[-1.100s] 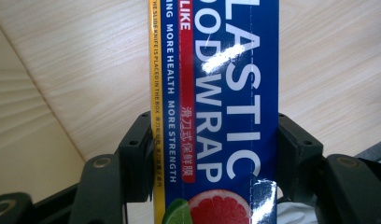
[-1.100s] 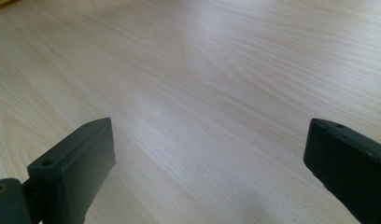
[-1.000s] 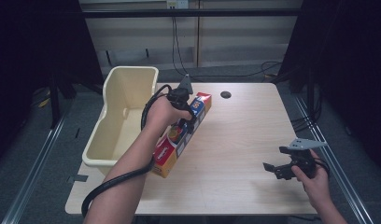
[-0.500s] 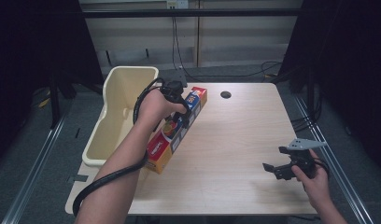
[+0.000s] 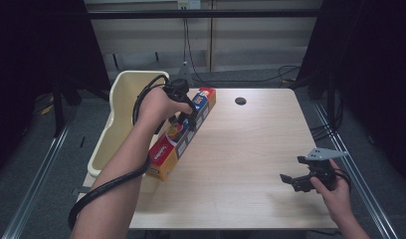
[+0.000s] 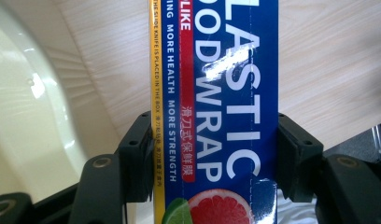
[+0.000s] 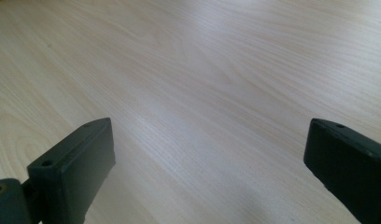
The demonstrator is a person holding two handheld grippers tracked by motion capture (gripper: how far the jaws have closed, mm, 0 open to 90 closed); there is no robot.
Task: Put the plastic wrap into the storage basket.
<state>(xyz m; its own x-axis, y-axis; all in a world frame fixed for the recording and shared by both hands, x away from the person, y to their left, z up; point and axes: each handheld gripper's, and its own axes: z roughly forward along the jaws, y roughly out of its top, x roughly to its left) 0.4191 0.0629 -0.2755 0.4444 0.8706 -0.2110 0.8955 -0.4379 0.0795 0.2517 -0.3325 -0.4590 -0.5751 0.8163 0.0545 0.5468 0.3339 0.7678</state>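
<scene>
A long plastic wrap box (image 5: 177, 139), blue, red and yellow with fruit printed on it, hangs tilted above the left side of the table, its near end lower. My left gripper (image 5: 189, 118) is shut across its far half. In the left gripper view both black pads press the box's (image 6: 221, 93) long sides, with the left gripper (image 6: 214, 140) looking along its printed face. At the table's front right my right gripper (image 5: 292, 170) is open over bare wood. Nothing lies between the jaws of the right gripper (image 7: 207, 144).
A cream plastic tub (image 5: 120, 102) stands against the table's left edge, right beside the box; its rim (image 6: 25, 116) shows in the left gripper view. The wooden table (image 5: 251, 139) has a small round hole (image 5: 240, 101) near its far edge. Black curtains flank both sides.
My left gripper has lifted the box and carried it left, toward the tub. The right gripper has stayed where it was.
</scene>
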